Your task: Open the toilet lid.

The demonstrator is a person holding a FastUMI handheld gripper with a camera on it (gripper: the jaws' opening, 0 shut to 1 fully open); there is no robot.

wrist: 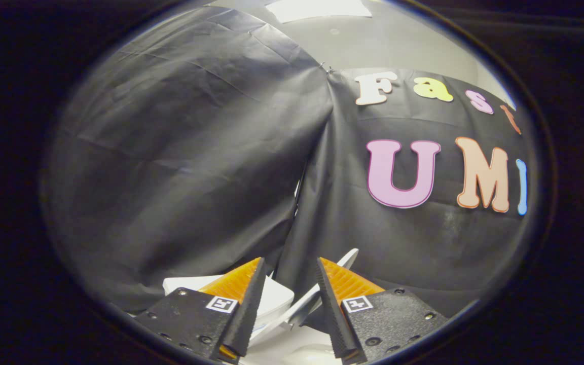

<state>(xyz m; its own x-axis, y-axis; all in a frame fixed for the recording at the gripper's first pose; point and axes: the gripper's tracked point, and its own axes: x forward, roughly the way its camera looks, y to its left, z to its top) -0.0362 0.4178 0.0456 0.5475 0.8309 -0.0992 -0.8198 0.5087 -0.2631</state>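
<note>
- Below, gripper [290, 268] fingers spread wide, holding nothing.
- White toilet lid [317, 294] raised, tilted, between the fingers, edge toward 1 o'clock.
- Tank [277, 299] at 11 o'clock.

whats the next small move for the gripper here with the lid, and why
Probably ease the gripper back and away. Its fingers stand apart, and the toilet lid is already raised, rising on a slant through the gap between them toward the black cloth wall, beside the white tank. I can't tell whether either finger touches the lid, so withdraw slowly.
</note>
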